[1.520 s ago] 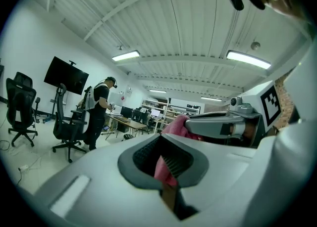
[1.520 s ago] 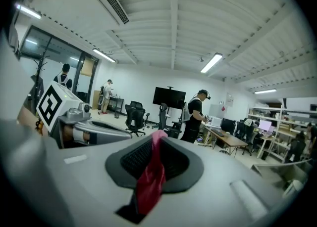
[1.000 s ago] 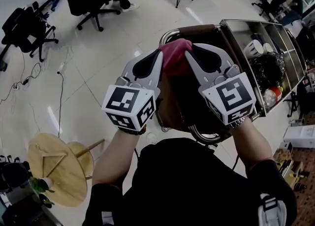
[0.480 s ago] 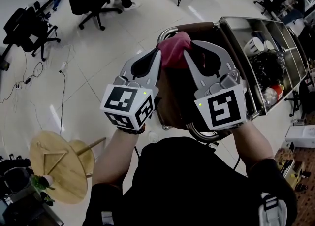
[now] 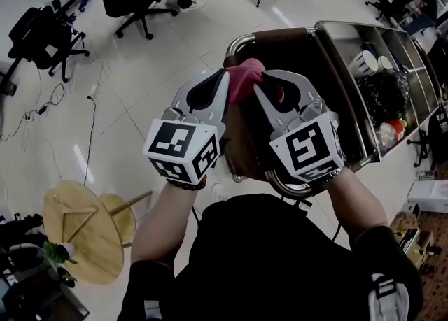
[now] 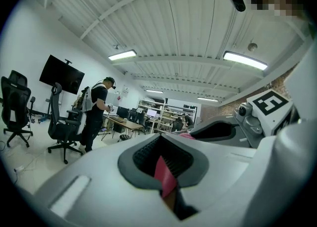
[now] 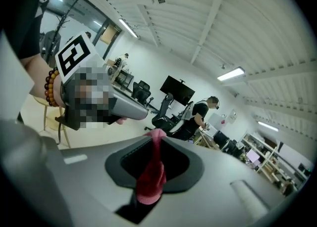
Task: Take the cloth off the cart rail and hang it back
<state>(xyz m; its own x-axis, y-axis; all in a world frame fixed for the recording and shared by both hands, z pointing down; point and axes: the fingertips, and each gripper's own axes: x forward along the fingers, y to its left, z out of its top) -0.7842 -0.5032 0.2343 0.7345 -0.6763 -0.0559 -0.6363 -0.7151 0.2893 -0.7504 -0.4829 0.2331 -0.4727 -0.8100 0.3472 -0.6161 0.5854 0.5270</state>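
Right gripper (image 5: 266, 83), clamped on the pink cloth (image 5: 245, 79), has swung in toward the left gripper (image 5: 222, 83), which pinches it too, bunching the cloth above the cart rail (image 5: 269, 35), so it seems lifted off, with rehanging yet to come.

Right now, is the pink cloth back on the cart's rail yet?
Not yet. Done: the crumpled pink cloth looks lifted off the brown-wrapped metal cart rail. In hand: the left gripper and right gripper each pinch it, held up between them. Left to do: drape it back over the rail and let go.
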